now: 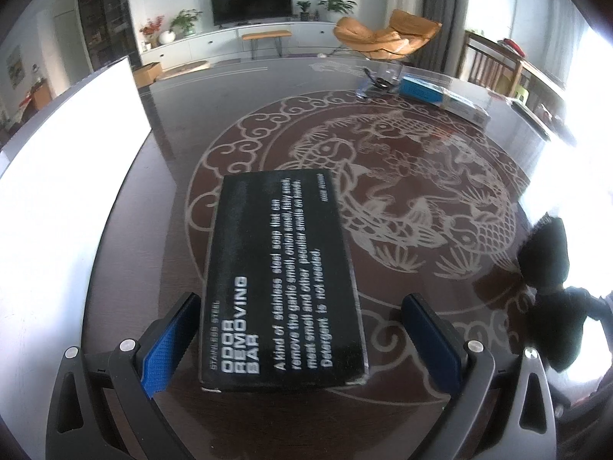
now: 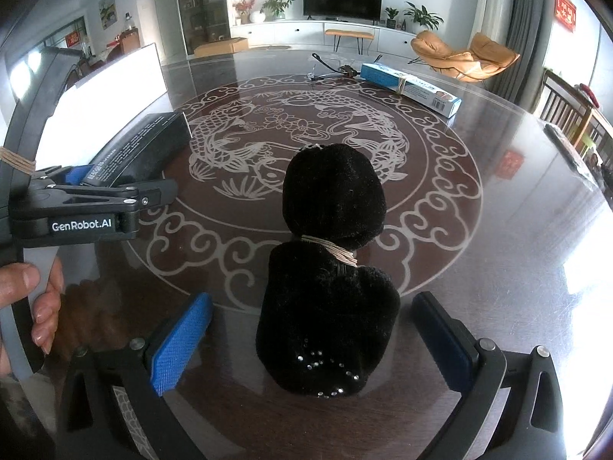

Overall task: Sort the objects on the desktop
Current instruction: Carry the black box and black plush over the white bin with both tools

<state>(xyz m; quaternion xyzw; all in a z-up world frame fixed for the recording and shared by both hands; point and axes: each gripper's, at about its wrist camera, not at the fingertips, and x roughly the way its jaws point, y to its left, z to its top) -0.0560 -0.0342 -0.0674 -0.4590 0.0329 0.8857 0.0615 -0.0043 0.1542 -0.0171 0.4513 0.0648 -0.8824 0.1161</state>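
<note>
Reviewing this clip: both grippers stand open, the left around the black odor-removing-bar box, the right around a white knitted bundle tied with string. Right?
One thing is off: the knitted bundle is black, not white, as the right wrist view shows. The rest holds: the right gripper stands open around it, and the left gripper stands open around the black box.

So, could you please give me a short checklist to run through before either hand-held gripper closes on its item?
1. Left hand-held gripper open around the black box: ok, though the left pad sits close to the box edge.
2. Box flat on the table: ok.
3. Right hand-held gripper open: ok, clear gaps on both sides.
4. Black fabric bundle centred between the pads: ok.
5. Bundle's string tie in place: ok.
6. Where each item should be sorted to: cannot tell.
</note>
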